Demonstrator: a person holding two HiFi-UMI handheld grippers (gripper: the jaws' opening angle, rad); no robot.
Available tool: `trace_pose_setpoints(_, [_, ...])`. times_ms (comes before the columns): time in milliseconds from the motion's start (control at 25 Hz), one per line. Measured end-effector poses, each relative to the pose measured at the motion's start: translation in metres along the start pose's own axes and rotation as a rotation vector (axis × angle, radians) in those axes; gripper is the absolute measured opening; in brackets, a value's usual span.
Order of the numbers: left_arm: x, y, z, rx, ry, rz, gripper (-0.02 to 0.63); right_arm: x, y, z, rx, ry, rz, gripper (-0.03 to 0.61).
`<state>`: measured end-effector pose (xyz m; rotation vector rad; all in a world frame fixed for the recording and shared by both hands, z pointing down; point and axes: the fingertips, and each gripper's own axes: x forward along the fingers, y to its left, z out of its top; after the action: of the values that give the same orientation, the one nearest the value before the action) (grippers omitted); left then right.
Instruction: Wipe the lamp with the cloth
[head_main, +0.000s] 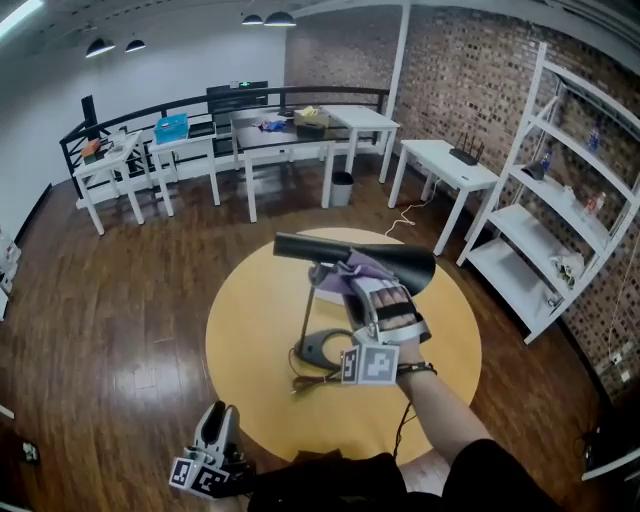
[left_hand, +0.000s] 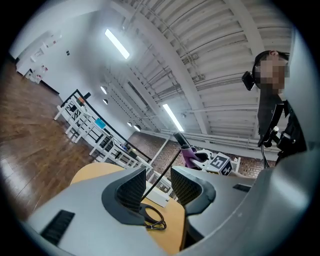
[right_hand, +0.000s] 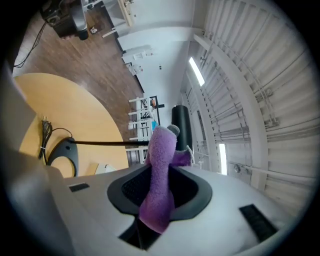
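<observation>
right gripper pinches purple cloth, its tip at the lamp head just ahead; likely mid-wipe, next slide along the head. left gripper gapes empty.

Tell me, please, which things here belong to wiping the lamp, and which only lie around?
For the job:
- lamp
- purple cloth, clamped in the right gripper
- round table, bearing the lamp

Just around:
- left gripper, open and empty, held low
- white desks
- blue box
- bin
- shelf rack
</observation>
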<state>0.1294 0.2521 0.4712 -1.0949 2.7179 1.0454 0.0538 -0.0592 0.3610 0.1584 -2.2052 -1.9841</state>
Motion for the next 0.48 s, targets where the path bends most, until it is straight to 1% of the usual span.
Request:
trace_pose_setpoints(240, [0.005, -0.013, -0.012, -0.002, 0.041, -0.028, 0.152, -0.025, 0.014, -0.035, 0.024, 0.045, 0.008, 0.101])
trace_pose_setpoints(480, [0.016, -0.012, -0.011, -0.028, 0.077, -0.069, 0.152, -0.038, 0.019, -0.050, 0.050, 0.084, 0.007, 0.101])
